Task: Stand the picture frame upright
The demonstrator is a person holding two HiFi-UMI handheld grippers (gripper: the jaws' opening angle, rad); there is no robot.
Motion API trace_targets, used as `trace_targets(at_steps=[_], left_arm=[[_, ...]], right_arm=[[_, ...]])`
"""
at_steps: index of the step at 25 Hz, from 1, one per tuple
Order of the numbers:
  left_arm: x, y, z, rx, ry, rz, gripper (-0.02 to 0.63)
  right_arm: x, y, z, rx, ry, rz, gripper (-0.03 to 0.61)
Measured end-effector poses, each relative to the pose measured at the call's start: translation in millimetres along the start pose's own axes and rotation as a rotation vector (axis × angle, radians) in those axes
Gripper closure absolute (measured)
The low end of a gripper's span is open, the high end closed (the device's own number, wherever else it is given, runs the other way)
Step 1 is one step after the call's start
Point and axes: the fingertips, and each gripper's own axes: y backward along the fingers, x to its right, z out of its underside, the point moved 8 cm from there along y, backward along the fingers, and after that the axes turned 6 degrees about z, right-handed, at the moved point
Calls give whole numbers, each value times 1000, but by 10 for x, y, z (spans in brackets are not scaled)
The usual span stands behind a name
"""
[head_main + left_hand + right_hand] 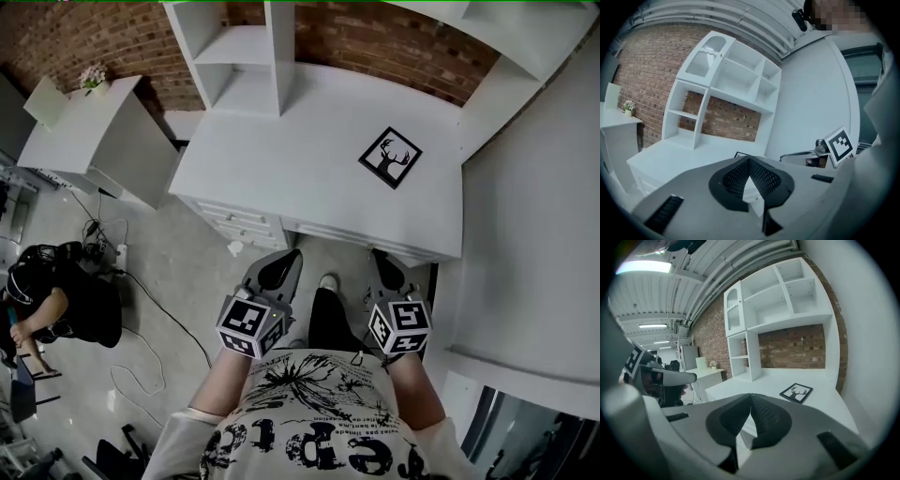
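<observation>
The left gripper (286, 262) hovers in front of the white desk (272, 169), its jaws pressed together on nothing. Beside it, the right gripper (384, 267) is likewise closed and empty. Beyond both, the picture frame (390, 157) lies flat on the desk's right part, deer print facing up.

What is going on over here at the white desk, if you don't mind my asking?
A person stands in front of the white desk, holding a gripper in each hand. The left gripper and the right gripper are both shut with nothing between their jaws, and both are short of the desk's front edge. The picture frame, showing a deer silhouette, lies flat on the desk's right side, not yet touched.
</observation>
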Motion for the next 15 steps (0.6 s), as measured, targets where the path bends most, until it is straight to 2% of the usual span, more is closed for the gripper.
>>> trace_targets(at_steps=[8, 12, 15], left_arm=[[-419, -1304, -384, -52, -25, -49, 601], [-656, -1961, -398, -63, 7, -88, 601], [-782, -2350, -358, -75, 27, -84, 601]], right_arm=[[871, -1118, -419, -53, 13, -85, 571], [1301, -1679, -476, -95, 19, -125, 571], [1549, -2105, -437, -157, 63, -149, 569]])
